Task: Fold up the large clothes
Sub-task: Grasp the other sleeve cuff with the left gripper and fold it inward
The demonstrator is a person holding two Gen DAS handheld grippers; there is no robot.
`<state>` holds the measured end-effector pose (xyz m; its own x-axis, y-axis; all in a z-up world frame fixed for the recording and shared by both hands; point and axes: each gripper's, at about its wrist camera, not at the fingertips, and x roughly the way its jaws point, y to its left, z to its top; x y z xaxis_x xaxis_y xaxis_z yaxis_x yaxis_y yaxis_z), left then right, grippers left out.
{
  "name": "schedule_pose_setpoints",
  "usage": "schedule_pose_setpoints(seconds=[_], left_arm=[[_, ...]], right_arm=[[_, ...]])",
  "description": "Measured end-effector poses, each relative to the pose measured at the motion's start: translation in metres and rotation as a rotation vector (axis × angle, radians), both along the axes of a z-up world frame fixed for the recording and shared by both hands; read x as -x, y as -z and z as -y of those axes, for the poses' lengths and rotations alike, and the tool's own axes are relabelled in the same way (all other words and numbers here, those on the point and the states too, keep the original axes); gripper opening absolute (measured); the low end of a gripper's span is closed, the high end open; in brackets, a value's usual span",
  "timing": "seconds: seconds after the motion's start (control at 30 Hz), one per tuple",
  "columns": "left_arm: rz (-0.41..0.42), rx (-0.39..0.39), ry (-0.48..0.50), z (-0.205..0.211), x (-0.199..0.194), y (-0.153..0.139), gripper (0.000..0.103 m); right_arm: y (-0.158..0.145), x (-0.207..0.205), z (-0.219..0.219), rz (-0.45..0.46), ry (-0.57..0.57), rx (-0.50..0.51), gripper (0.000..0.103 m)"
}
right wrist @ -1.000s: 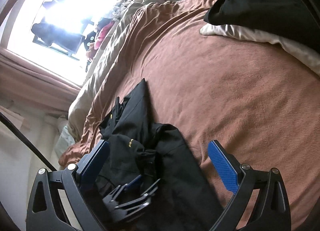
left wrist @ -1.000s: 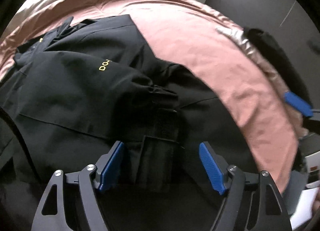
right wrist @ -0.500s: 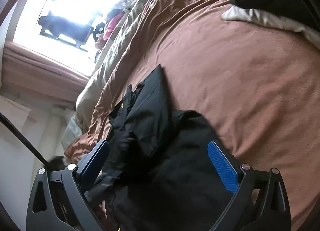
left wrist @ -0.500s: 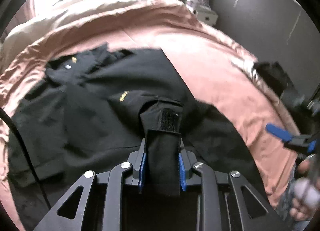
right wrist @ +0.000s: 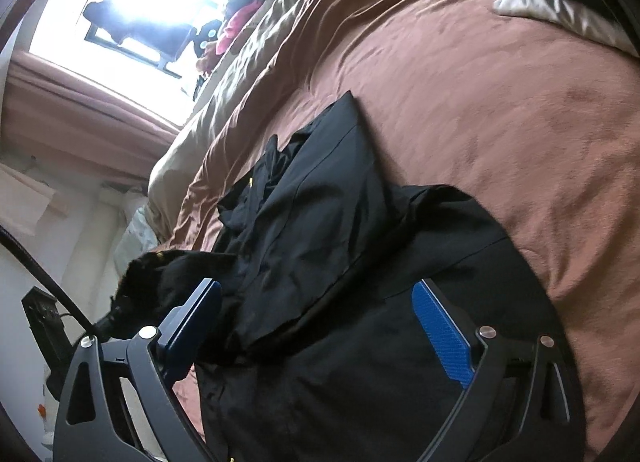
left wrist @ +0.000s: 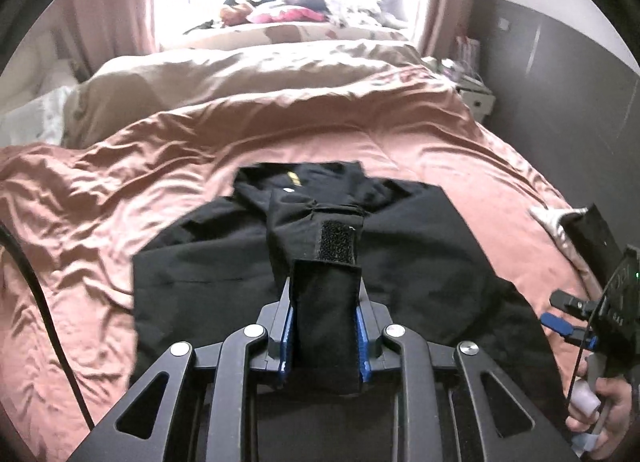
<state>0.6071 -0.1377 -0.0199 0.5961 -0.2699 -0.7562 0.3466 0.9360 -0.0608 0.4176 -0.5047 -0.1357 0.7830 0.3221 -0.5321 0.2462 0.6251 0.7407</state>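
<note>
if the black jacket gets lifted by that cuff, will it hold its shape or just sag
It will probably sag: the black jacket lies creased and bunched on the bed cover. The cuff squeezed in the left hand-held gripper looks thicker, so the grip seems fairly secure. The body may trail and drag, being large and lying mostly flat.

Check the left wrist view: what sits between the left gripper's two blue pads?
The black jacket's sleeve cuff, with its Velcro strip, sits clamped between the left gripper's pads, as the left wrist view shows. The rest of the jacket lies on the pink bedspread.
</note>
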Motion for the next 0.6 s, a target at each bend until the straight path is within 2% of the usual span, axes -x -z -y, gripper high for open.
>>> schedule_pose_setpoints(seconds=[0.2,0.33,0.37,0.43,0.5,0.6], left_arm=[[0.017,0.043,-0.043,-0.047,-0.015,-0.002,0.026],[0.016,0.075,-0.081,-0.078,-0.025,0.009,0.026],[0.009,0.086,-0.095,-0.087,-0.029,0.016,0.026],[-0.009,0.103,-0.123,-0.102,-0.035,0.03,0.026],[-0.054,0.116,-0.15,-0.116,-0.042,0.052,0.028],[-0.164,0.099,-0.225,-0.137,-0.054,0.09,0.031]], right_arm=[[0.002,-0.015,-0.011,-0.004,-0.006,0.052,0.095],[0.006,-0.025,-0.014,-0.022,0.003,0.079,0.095],[0.008,-0.027,-0.014,-0.027,0.008,0.084,0.094],[0.012,-0.031,-0.013,-0.038,0.024,0.086,0.081],[0.016,-0.034,-0.012,-0.056,0.03,0.079,0.079],[0.02,-0.037,-0.012,-0.075,0.04,0.068,0.079]])
